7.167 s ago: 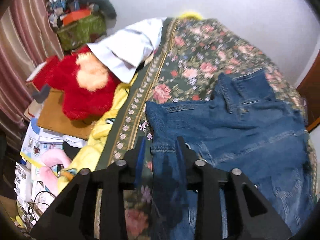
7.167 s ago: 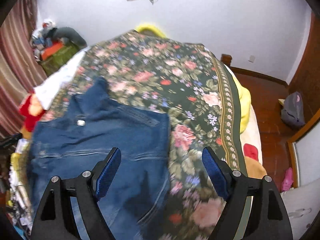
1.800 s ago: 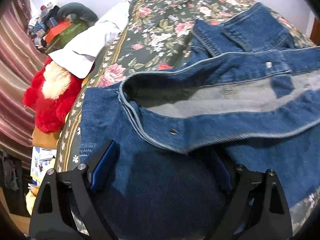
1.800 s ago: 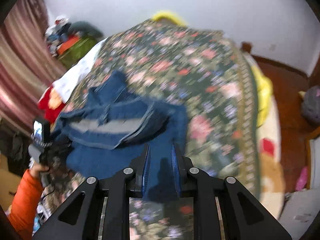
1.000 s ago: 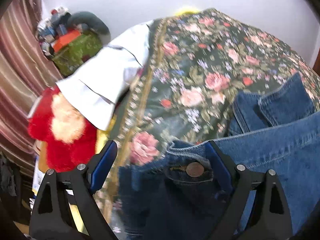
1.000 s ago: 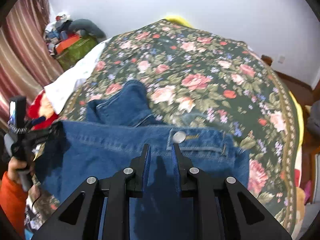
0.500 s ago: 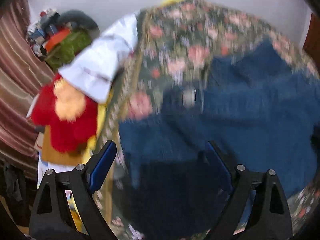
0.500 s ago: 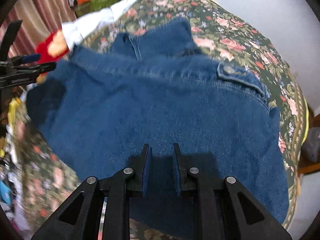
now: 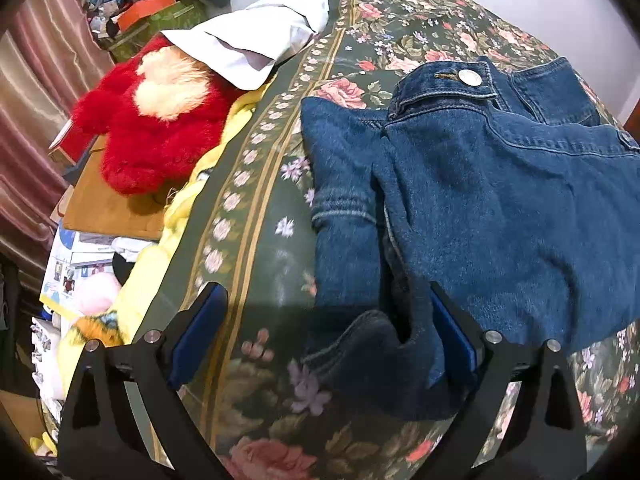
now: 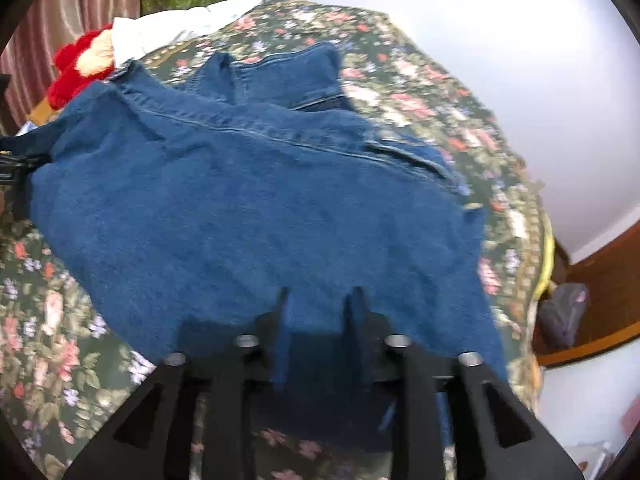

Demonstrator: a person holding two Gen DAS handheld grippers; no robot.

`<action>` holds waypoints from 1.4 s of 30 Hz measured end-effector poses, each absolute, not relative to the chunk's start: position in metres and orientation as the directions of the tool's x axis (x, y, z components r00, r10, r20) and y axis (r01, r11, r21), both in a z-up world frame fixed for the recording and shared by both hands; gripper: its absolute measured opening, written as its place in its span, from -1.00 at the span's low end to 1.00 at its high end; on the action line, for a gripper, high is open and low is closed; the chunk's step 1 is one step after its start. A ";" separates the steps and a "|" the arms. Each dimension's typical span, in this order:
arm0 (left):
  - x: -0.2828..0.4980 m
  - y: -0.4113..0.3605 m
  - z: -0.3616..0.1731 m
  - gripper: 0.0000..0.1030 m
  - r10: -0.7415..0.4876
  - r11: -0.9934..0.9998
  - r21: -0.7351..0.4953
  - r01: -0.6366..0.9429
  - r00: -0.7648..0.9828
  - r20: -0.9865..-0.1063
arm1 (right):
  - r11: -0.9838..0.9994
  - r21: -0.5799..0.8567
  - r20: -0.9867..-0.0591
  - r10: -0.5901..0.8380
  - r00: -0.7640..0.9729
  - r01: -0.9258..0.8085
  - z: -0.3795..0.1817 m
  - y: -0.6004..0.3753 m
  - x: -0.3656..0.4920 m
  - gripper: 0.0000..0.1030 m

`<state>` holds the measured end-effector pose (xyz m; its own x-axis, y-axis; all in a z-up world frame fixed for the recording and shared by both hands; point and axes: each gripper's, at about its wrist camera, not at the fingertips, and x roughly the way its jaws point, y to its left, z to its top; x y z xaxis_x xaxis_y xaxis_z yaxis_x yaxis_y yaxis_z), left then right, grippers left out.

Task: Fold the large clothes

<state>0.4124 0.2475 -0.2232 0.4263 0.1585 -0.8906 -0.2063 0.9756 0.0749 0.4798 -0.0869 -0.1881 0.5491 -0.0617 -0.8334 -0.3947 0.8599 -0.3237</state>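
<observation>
**A:** Status on the jacket?

**B:** The denim jacket (image 9: 500, 208) is flat on the floral bedspread (image 9: 256, 240), folded over on itself with its plain blue side up. A tab with a metal button (image 9: 470, 77) sits at the far edge. A narrower folded strip sticks out on the side towards the red plush toy (image 9: 160, 132).

**A:** Left hand?

**B:** My left gripper (image 9: 326, 300) is spread about as wide as it goes and has just been opening. It points steeply down at the near corner. A dark bunched fold of denim lies between the fingers, close against the right-hand one. Nothing is pinched.

**A:** Right?

**B:** My right gripper (image 10: 318, 296) has just been opening too. Its jaws are parted only moderately, over the near hem of the jacket (image 10: 240, 200), and the denim runs through the gap. That view is motion-blurred, so I can't tell whether a pad brushes the cloth. I see no clamp on it.

**A:** Surroundings?

**B:** A white pillow (image 9: 256, 40) is off the bed's far left edge, beside the plush. The rest of the jacket spreads between my two hands, and the bedspread (image 10: 440, 80) shows all around it.
</observation>
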 end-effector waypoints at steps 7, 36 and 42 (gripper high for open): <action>0.402 0.258 -0.213 0.91 0.170 0.970 0.070 -0.231 0.444 -0.880 | 0.895 -0.304 -0.839 -0.089 0.537 -0.325 -0.182 -0.145 0.476 0.72; 0.350 0.239 -0.156 0.90 0.012 0.856 -0.297 -0.422 0.592 -0.806 | 0.925 -0.099 -0.775 0.160 0.612 -0.368 -0.113 -0.111 0.432 0.84; 0.355 0.221 -0.195 0.90 -0.120 0.765 -0.441 -0.470 0.569 -0.814 | 0.899 -0.108 -0.810 0.167 0.562 -0.424 -0.149 -0.069 0.449 0.88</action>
